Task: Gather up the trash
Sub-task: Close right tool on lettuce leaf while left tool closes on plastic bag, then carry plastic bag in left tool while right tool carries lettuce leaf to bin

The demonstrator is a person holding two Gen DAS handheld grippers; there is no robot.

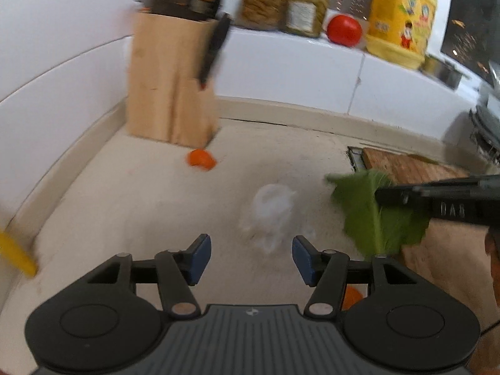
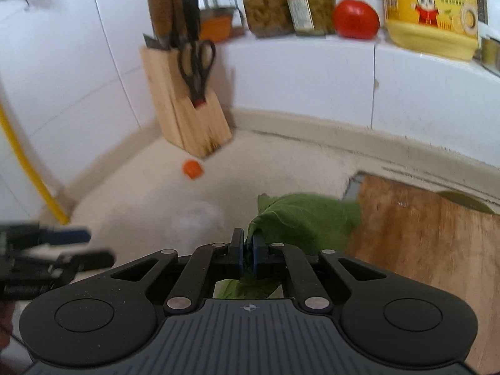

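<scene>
A green leaf [image 2: 307, 215] hangs pinched between the closed blue pads of the right gripper [image 2: 247, 251], lifted clear of a pale stone kitchen counter [image 2: 131, 197]; seen from the right wrist camera, the leaf's long axis runs away from the pads and up to the right, its crumpled blade spreading toward a wooden cutting board [image 2: 422, 228] just right of the gripper, while a shorter end droops below the pads; from the left wrist camera the same leaf [image 1: 372, 215] shows its pale midrib running steeply down, the broad blade drooping beneath the black fingers that cross it from the right. The left gripper [image 1: 251, 257] stands with its jaws apart and nothing between them, hovering over the counter; just ahead of its fingertips lies a blurred, translucent white piece of plastic [image 1: 272, 209], its shape too smeared to tell; further ahead and to the left sits a small orange scrap [image 1: 201, 158], near the foot of a wooden knife block [image 1: 172, 84] holding knives and black scissors [image 2: 197, 65]. White tiled walls meet in the corner behind the block; a raised white ledge beyond the counter carries two glass jars [image 2: 287, 6], a red tomato [image 2: 355, 18] and a large yellow bottle [image 2: 431, 9].
</scene>
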